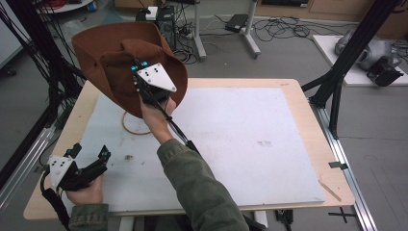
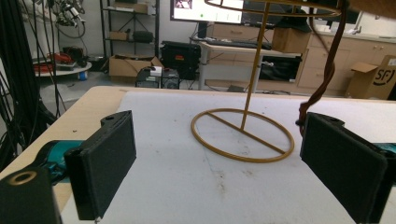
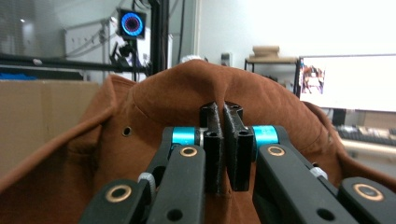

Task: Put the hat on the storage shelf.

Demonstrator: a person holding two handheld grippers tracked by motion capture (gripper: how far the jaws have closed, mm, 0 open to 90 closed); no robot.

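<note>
High view shows a brown hat (image 1: 110,53) held up over the table's far left corner, crown facing the camera, brim running from upper left down to lower right. The right gripper (image 1: 141,72) pinches a fold of the crown, jaws pressed together on the felt. Below it, a gold wire stand (image 2: 243,135) sits upright on the white mat (image 1: 231,139). The left gripper (image 1: 89,154) rests near the table's (image 1: 298,91) front left edge, jaws spread wide apart.
</note>
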